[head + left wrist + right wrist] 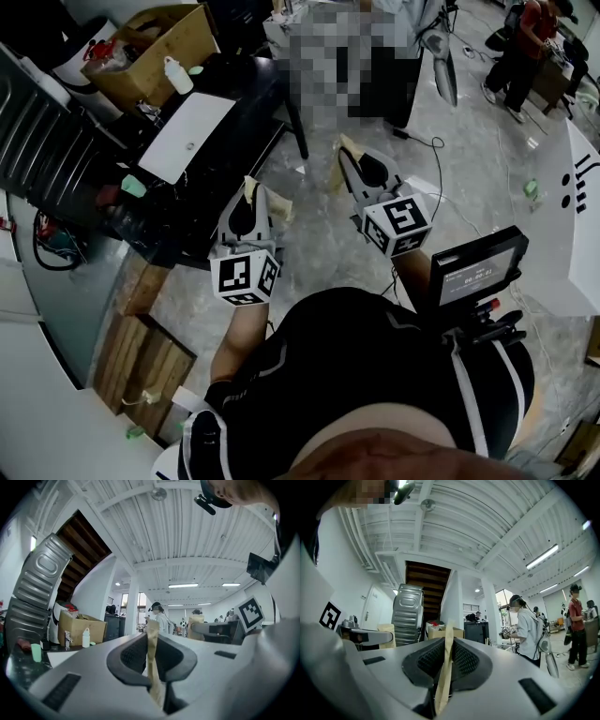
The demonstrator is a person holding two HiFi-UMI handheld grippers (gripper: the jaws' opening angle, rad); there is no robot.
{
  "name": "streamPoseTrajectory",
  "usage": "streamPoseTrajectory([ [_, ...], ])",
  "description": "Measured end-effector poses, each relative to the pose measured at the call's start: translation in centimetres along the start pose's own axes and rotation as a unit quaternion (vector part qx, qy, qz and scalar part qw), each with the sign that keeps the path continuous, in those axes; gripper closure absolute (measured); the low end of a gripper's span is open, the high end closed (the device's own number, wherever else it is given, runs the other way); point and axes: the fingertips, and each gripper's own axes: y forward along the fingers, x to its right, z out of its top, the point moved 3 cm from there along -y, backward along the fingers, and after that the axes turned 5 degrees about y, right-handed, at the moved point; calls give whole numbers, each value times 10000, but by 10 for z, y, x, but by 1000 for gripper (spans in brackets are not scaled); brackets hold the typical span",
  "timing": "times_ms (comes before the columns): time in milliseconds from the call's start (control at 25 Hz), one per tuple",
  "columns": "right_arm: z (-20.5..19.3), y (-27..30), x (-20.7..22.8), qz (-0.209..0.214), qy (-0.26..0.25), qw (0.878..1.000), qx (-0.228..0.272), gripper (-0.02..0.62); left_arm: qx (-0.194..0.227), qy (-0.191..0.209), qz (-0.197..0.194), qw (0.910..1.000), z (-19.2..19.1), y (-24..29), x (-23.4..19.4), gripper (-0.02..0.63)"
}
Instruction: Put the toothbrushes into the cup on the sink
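Note:
My left gripper and right gripper are held level over the floor, side by side, pointing away from the person. Each has its jaws shut, tan tape-covered pads pressed together, with nothing else between them. The left gripper view shows the closed left gripper, and the right gripper view the closed right gripper. A small green cup stands on the dark table to the left, also seen as the green cup. Near it lies a white sink top with a faucet. No toothbrush shows in any view.
A cardboard box and a white bottle sit at the back of the dark table. Wooden crates stand low at the left. A white table is at the right. People stand further off.

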Motion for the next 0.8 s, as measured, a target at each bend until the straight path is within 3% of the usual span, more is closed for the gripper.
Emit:
streamPoseTrajectory([
  [800, -14, 44, -99, 288, -57, 9996, -28, 549, -26, -96, 222, 9997, -10, -59, -88, 566],
])
